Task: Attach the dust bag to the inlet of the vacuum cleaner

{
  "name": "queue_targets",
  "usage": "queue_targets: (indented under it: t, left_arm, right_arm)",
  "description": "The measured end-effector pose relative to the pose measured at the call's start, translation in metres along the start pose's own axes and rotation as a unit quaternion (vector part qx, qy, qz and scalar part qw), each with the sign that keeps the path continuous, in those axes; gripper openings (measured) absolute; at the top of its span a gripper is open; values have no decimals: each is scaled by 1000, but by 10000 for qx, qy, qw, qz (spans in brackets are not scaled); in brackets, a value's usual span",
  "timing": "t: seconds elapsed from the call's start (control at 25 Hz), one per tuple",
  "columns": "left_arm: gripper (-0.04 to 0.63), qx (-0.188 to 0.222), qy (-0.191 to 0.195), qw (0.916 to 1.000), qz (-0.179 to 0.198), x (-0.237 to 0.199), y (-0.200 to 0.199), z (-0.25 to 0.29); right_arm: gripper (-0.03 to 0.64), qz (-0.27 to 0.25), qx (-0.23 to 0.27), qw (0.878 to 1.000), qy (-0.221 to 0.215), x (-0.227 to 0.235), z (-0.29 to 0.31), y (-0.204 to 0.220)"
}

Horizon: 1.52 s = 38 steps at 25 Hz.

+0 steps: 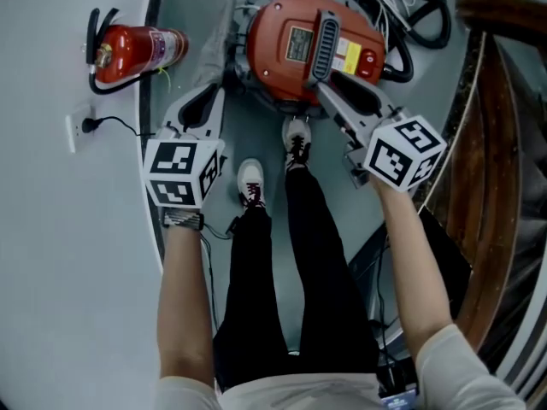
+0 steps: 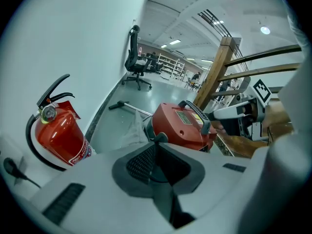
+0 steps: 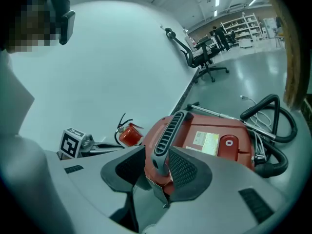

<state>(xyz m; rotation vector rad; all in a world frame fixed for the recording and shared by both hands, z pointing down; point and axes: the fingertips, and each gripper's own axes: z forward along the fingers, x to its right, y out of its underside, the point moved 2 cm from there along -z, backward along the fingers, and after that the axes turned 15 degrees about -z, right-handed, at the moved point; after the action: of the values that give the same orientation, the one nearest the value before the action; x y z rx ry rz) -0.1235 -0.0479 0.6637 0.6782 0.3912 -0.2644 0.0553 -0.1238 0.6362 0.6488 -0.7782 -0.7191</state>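
The red vacuum cleaner sits on the floor ahead of my feet, its grey ribbed handle running across the top. My right gripper is shut on the near end of that handle. A pale crumpled dust bag lies against the vacuum's left side. My left gripper hovers just short of the bag, shut and holding nothing. The vacuum's inlet is hidden from every view.
A red fire extinguisher stands by the white wall on the left, near a plugged wall socket. Black hose and cables coil behind the vacuum. A wooden railing runs along the right. My shoes are close to the vacuum.
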Motion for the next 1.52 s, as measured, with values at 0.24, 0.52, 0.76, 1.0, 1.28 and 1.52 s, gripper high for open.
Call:
queue_targets:
  t: [0.24, 0.52, 0.76, 1.0, 1.28, 1.52]
  left_arm:
    - [26, 73, 109, 9998, 179, 16, -17, -33]
    - [26, 153, 351, 9966, 727, 53, -55, -82]
    - [24, 382, 520, 9905, 1218, 81, -85, -130]
    - [18, 388, 590, 9822, 1741, 103, -92, -181]
    - [2, 335, 802, 9772, 1936, 146, -106, -230]
    - [2, 545, 888, 9644, 2431, 189, -140, -279]
  right_arm:
    - [158, -245, 316, 9981, 468, -11, -36, -31]
    - [148, -686, 553, 9951, 452, -46, -67, -74]
    - [108, -1415, 739, 9845, 730, -82, -100, -122]
    - [69, -2180, 622, 9719, 635, -125, -135, -148]
    - [34, -3013, 123, 9474, 1069, -148, -203, -165]
    - [32, -3163, 234, 9434, 965, -188, -247, -197]
